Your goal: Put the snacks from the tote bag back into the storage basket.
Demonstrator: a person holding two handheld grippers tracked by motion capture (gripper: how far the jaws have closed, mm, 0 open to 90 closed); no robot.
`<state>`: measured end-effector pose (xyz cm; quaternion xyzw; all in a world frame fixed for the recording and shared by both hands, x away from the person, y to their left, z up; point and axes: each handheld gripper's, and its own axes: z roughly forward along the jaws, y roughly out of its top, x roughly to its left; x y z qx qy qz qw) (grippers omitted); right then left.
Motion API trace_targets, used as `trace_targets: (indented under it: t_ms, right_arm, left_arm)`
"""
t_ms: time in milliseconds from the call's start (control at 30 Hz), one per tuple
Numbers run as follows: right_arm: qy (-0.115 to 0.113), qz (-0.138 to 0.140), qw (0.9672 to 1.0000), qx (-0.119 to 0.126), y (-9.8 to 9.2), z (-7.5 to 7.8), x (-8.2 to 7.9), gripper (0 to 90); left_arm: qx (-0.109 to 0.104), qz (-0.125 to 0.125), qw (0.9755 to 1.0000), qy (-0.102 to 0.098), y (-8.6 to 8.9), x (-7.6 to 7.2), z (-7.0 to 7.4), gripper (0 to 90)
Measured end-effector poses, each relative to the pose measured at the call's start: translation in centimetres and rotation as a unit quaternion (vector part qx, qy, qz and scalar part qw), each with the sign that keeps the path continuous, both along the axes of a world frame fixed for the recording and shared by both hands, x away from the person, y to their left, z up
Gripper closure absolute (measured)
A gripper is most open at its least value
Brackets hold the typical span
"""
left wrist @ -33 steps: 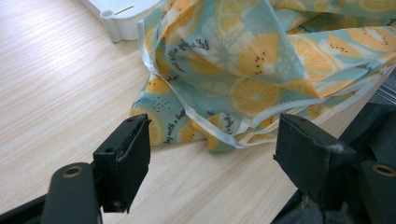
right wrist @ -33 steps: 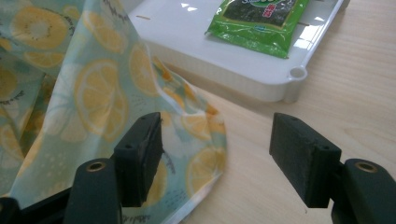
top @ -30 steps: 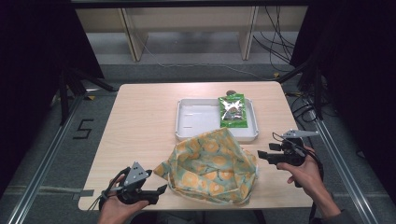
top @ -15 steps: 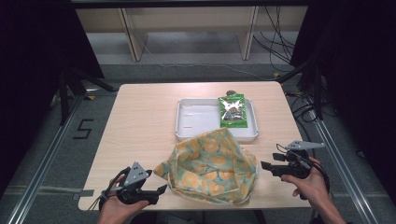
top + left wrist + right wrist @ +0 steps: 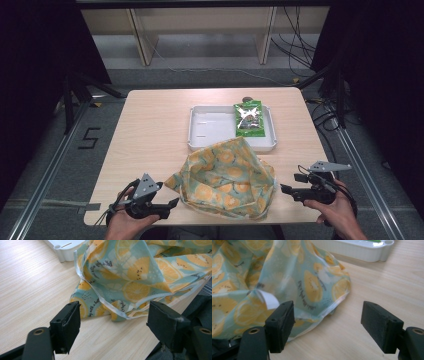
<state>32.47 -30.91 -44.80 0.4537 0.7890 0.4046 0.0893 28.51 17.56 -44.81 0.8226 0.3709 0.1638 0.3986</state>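
Note:
A teal cloth bag (image 5: 225,177) printed with orange slices lies crumpled at the table's near middle, white-edged, its mouth toward the near edge. My left gripper (image 5: 172,206) rests at the near left corner, pointing right at the bag's corner (image 5: 100,307), jaws open and nothing between them. At the near right, my right gripper (image 5: 285,189) points left at the bag's side (image 5: 312,287). Its jaws have just been opening and stand wide, and the bag's hem lies just beyond the left jaw, untouched.
A white tray (image 5: 192,125) sits just behind the bag, holding a green packet (image 5: 248,119) at its right end. Bare wood lies left of the tray and bag. The table's near edge runs close under both hands. Cables lie on the floor beyond the table.
The right gripper has drawn back toward the near edge, away from the tray, with its jaws wider apart. The left gripper and the bag have stayed where they were.

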Motion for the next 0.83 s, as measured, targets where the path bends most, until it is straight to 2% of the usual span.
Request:
trace_targets:
  t_ms: [33,67,100,167,200,233,267,300,333,367,400,500,567,667,733,767,800,833]
  right_arm:
    - [0.022,-0.013,0.9997,0.005,0.2,0.1,-0.5,28.0]
    - [-0.002,0.003,1.0000,0.001,0.1,-0.1,-0.3,27.9]
    - [0.002,0.002,1.0000,-0.003,0.1,0.0,-0.6,27.3]
    - [0.013,-0.005,0.9999,0.007,0.4,0.0,-1.1,26.7]
    - [0.000,0.004,1.0000,0.004,0.2,-0.1,-1.1,26.7]
    - [0.014,-0.005,0.9999,0.007,0.4,0.0,-1.5,26.7]
    - [0.012,-0.005,0.9999,0.003,0.4,0.0,-1.6,26.7]
    - [0.000,0.000,1.0000,-0.002,0.3,-0.1,-1.6,26.7]
    - [0.015,-0.004,0.9999,-0.003,0.4,0.0,-1.8,26.7]
    - [0.006,0.001,1.0000,-0.003,0.4,-0.1,-1.8,26.7]
    - [0.012,-0.004,0.9999,-0.003,0.4,-0.1,-2.0,26.7]
    - [0.000,0.009,0.9999,-0.007,0.2,-0.3,-1.9,26.7]
    - [-0.005,0.006,0.9999,-0.015,0.2,-0.3,-2.0,26.7]
    - [0.003,0.009,0.9999,-0.009,0.3,-0.3,-2.0,26.7]
    - [-0.001,0.009,0.9999,-0.010,0.1,-0.4,-1.9,26.7]
    - [0.009,-0.002,0.9999,-0.004,0.3,-0.3,-2.1,26.7]
    - [0.009,0.002,0.9999,-0.004,0.2,-0.3,-2.0,26.7]
    - [0.019,0.000,0.9998,-0.006,0.2,-0.2,-2.1,26.7]
  left_arm:
    - [0.000,0.001,1.0000,0.000,0.0,0.0,0.0,26.2]
    - [0.000,0.001,1.0000,0.000,0.0,0.0,0.0,26.2]
    - [0.000,0.001,1.0000,0.000,0.0,0.0,0.0,26.2]
    - [0.000,0.001,1.0000,0.000,0.0,0.0,0.0,26.2]
    - [-0.002,0.003,1.0000,0.001,0.0,0.0,0.0,26.2]
    - [0.000,0.000,1.0000,0.000,0.0,0.0,0.0,26.2]
    - [0.000,0.001,1.0000,0.000,0.0,0.0,0.0,26.2]
    - [0.002,0.003,1.0000,0.000,0.0,0.0,0.0,26.2]
    - [0.000,0.004,1.0000,0.003,0.0,-0.1,0.0,26.2]
    - [-0.002,0.004,1.0000,0.001,-0.1,-0.1,0.0,26.2]
    - [-0.002,0.005,1.0000,0.002,-0.1,-0.1,0.0,26.2]
    - [-0.002,0.004,1.0000,0.001,-0.1,-0.1,0.0,26.2]
    - [-0.001,0.004,1.0000,0.001,-0.1,-0.1,0.0,26.2]
    - [-0.001,0.004,1.0000,0.001,0.0,-0.1,0.0,26.2]
    - [-0.001,0.004,1.0000,0.000,-0.1,-0.1,0.0,26.2]
    - [-0.001,0.003,1.0000,0.000,-0.1,-0.1,0.0,26.2]
    - [-0.001,0.004,1.0000,0.000,-0.1,-0.1,0.0,26.2]
    - [-0.001,0.004,1.0000,0.000,-0.1,0.0,0.0,26.2]
